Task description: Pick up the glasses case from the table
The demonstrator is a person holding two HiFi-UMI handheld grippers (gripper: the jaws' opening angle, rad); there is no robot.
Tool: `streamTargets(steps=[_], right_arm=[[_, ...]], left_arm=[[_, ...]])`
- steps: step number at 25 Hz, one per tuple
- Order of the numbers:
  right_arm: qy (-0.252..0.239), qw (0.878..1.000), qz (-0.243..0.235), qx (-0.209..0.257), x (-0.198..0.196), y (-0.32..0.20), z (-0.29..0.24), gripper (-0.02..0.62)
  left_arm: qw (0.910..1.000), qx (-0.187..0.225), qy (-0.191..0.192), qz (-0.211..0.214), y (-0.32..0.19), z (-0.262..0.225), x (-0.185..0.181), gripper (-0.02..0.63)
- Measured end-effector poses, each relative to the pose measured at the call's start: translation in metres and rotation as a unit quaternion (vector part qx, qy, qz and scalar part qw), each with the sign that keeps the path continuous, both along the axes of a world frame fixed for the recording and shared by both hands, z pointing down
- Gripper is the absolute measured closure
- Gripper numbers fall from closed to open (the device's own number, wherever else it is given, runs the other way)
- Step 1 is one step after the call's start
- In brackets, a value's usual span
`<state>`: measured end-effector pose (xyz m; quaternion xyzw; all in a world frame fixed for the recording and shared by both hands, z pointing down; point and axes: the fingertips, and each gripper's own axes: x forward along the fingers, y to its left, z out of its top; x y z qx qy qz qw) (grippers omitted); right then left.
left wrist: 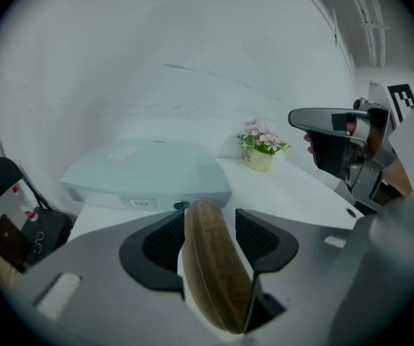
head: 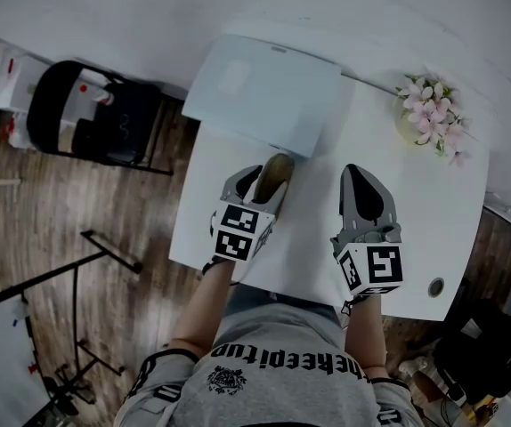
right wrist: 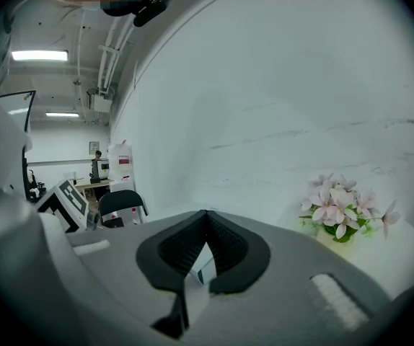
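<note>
The glasses case (head: 279, 169) (left wrist: 214, 265) is a long tan, wood-look shell that stands on edge on the white table (head: 416, 221). My left gripper (head: 269, 174) (left wrist: 210, 216) straddles it, jaws open, one black pad on each side. The left pad lies close against the case, and a slim gap shows at the right pad. My right gripper (head: 355, 174) (right wrist: 207, 215) hovers to the right over bare tabletop, its tips together and nothing held. It also shows at the right edge of the left gripper view, right gripper (left wrist: 315, 121).
A pale flat-topped box (head: 264, 83) (left wrist: 149, 175) sits just beyond the case at the table's back. A pot of pink flowers (head: 429, 114) (right wrist: 344, 211) stands at the far right corner. A black chair (head: 86, 109) and a floor stand (head: 86, 265) are left of the table.
</note>
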<state>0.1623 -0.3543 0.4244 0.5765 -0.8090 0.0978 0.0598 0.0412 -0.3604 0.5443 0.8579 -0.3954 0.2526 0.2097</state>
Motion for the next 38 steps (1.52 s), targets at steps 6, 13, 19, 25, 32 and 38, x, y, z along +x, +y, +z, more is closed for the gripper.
streamTargets(steps=[6, 13, 19, 25, 32, 38], right_arm=[[0.000, 1.000, -0.006, -0.004, 0.000, -0.004, 0.003, 0.592], [-0.001, 1.000, -0.008, -0.008, 0.004, -0.009, 0.006, 0.592], [-0.002, 1.000, -0.009, -0.009, 0.005, -0.009, 0.008, 0.592], [-0.003, 1.000, -0.010, -0.009, 0.004, -0.005, 0.008, 0.592], [-0.004, 1.000, -0.008, -0.004, 0.003, 0.003, 0.004, 0.592], [-0.006, 1.000, -0.007, 0.002, -0.001, 0.013, 0.000, 0.592]], left_arm=[[0.9997, -0.007, -0.020, -0.008, -0.003, 0.015, 0.001, 0.330], [0.9986, -0.044, -0.027, -0.009, 0.000, 0.033, 0.004, 0.313], [0.9980, -0.056, -0.023, -0.018, 0.002, 0.042, 0.005, 0.291], [0.9972, -0.060, -0.023, -0.038, 0.000, 0.043, 0.001, 0.304], [0.9968, -0.058, -0.021, -0.050, 0.008, 0.039, -0.004, 0.330], [0.9975, -0.045, -0.001, -0.053, 0.015, 0.024, -0.007, 0.337]])
